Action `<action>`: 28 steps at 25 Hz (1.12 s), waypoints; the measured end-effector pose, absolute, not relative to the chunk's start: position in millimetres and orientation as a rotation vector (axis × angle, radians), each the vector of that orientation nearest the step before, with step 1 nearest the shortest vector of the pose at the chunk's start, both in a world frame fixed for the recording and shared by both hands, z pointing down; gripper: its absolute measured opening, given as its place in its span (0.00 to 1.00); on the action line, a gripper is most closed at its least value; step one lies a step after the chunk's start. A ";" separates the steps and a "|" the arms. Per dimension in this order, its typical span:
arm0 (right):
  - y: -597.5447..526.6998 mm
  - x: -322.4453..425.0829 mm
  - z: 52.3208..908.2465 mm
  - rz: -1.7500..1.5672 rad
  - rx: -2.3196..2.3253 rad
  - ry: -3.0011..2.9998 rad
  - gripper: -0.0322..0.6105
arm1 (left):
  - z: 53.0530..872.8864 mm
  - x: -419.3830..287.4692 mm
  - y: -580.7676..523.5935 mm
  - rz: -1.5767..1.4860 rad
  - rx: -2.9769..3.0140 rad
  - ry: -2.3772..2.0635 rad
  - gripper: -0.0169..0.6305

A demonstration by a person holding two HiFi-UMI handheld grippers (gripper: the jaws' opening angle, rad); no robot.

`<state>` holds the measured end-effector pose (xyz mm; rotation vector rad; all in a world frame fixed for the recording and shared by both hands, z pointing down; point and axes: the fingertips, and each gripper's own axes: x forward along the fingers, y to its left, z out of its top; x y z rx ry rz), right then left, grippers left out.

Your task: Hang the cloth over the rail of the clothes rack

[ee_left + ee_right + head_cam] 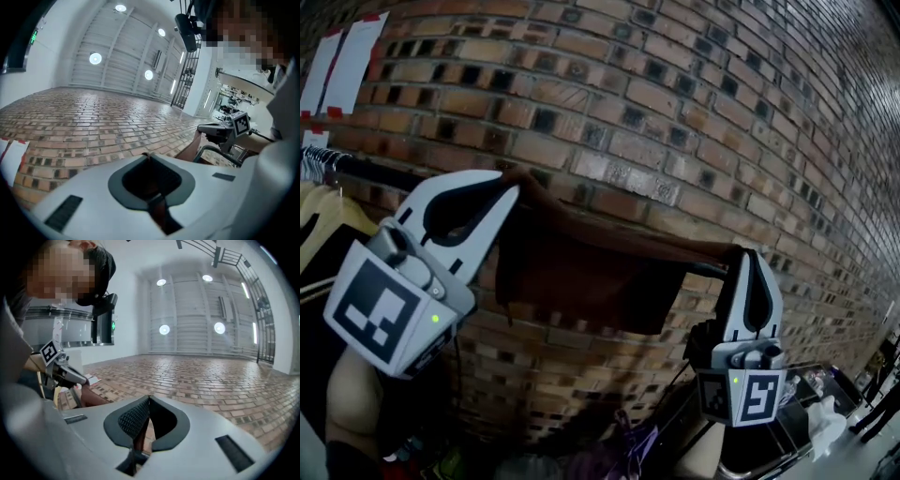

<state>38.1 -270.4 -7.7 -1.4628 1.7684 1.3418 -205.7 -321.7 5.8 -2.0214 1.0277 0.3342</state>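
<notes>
Brick wall [675, 112] backs the rail [709, 270]; brown cloth [581, 272] drapes over it, left gripper [508, 184] and right gripper [748, 251] clamping its ends; next, I open both

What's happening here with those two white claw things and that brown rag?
A person is working two hand-held tools. The left claw and the right claw each pinch a top corner of a brown cloth, holding it spread out along the dark rail of a clothes rack, in front of a brick wall. The cloth hangs down at the rail, but both claws are clamped on it, so it is not yet let go.
</notes>
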 end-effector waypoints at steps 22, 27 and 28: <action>-322.5 47.5 135.5 1.031 -1.532 1.901 0.10 | 137.2 -210.1 -364.4 0.554 -2.219 1.225 0.22; -330.0 53.3 135.3 0.889 -1.490 1.935 0.10 | 136.9 -208.7 -369.0 0.630 -2.275 1.193 0.16; -333.5 56.4 138.2 0.864 -1.505 1.953 0.10 | 135.7 -207.7 -368.5 0.637 -2.276 1.186 0.08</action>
